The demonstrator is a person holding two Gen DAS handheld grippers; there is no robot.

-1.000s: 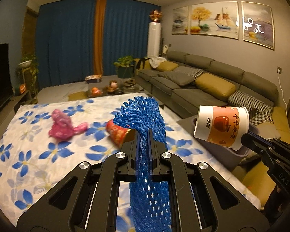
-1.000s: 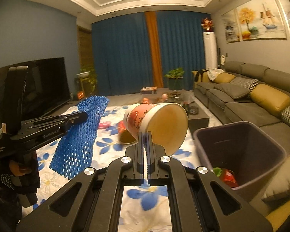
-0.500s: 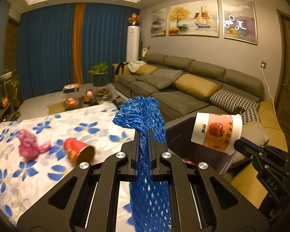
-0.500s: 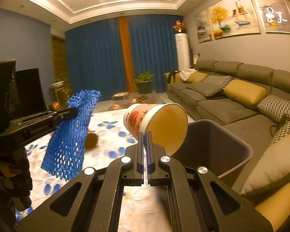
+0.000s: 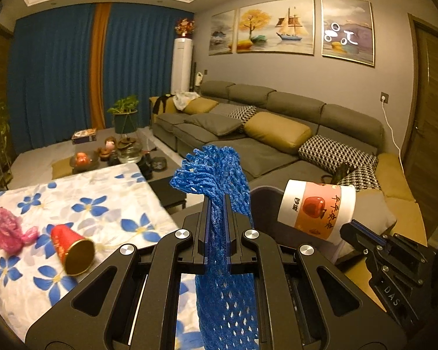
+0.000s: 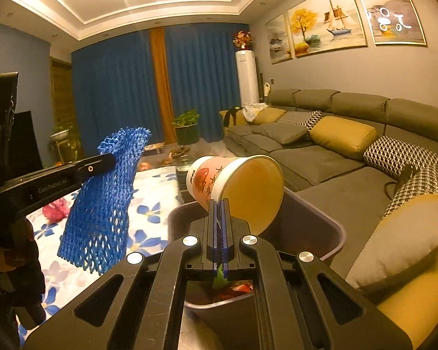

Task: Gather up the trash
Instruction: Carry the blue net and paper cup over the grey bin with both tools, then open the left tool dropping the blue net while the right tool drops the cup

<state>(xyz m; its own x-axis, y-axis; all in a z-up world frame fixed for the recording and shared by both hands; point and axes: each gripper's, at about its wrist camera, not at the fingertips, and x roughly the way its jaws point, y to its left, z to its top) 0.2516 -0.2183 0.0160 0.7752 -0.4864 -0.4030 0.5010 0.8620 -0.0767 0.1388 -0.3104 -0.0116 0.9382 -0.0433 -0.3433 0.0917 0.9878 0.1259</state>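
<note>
My left gripper [image 5: 216,201] is shut on a blue foam net sleeve [image 5: 216,175], held in the air beside the bin; it also shows in the right wrist view [image 6: 102,204]. My right gripper [image 6: 218,204] is shut on the rim of a paper cup [image 6: 239,186] with red fruit print, tipped on its side over the dark grey trash bin [image 6: 333,227]. The cup also shows in the left wrist view [image 5: 315,210]. Some red and green trash lies inside the bin. A red cup [image 5: 71,250] and a pink plastic bag [image 5: 8,230] lie on the floral cloth [image 5: 102,204].
A grey sofa [image 5: 277,125] with yellow and patterned cushions runs along the right wall. A low coffee table [image 5: 114,154] with fruit and a glass pot stands beyond the cloth. Blue curtains and a plant are at the back.
Both grippers have swung right from over the floral cloth toward the bin. The cup now hangs over the bin's opening, and the net sleeve is at the bin's left edge.
</note>
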